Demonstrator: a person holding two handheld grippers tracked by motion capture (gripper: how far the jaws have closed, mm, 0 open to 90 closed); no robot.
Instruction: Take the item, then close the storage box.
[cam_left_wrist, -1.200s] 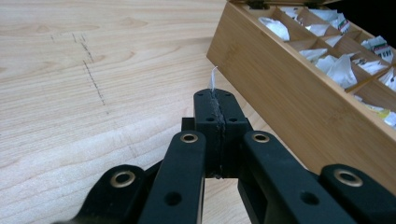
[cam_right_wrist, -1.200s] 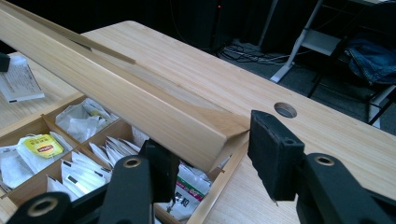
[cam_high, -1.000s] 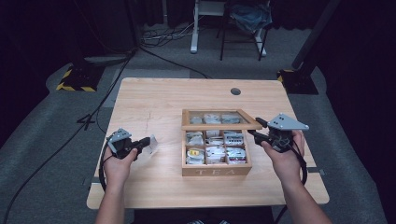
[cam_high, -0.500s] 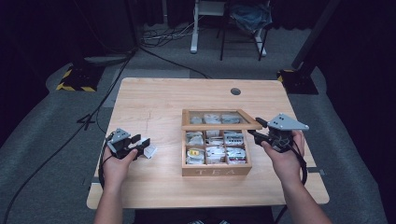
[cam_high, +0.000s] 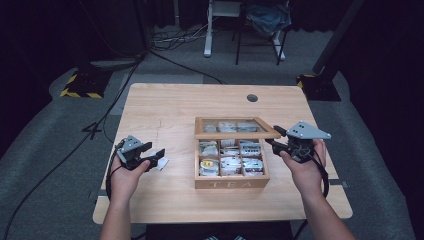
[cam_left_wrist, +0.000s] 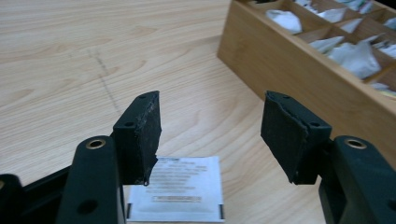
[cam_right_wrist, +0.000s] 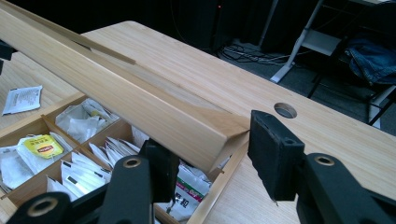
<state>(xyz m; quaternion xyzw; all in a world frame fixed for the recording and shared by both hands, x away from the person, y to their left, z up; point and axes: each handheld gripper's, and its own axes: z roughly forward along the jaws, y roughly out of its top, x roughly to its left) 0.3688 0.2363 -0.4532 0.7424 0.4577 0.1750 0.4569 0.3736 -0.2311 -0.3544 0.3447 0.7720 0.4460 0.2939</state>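
We see the left gripper (cam_high: 156, 159) low over the table (cam_high: 180, 105), jaws wide apart; they have just been opening, and the white tea bag packet (cam_left_wrist: 175, 193) lies flat on the wood below and between them, neither pad pressing on it. So the packet looks released, left of the tea box (cam_high: 231, 182) and well apart from its wall. In the left gripper view the packet sits at the very base of the jaws, its printed lines running across the jaw gap, and the box wall (cam_left_wrist: 299, 84) rises off to the right.

The right gripper (cam_right_wrist: 212, 161) has its jaws set narrow on the front corner of the lid (cam_right_wrist: 140, 112), propping it up over the open compartments of the box. The lid's long edge runs away from that gripper toward the left hand's side.

We judge that the left hand is the free one and nearer the packet. To reach the box again it must travel right, under the raised lid, while the right one keeps the lid up.
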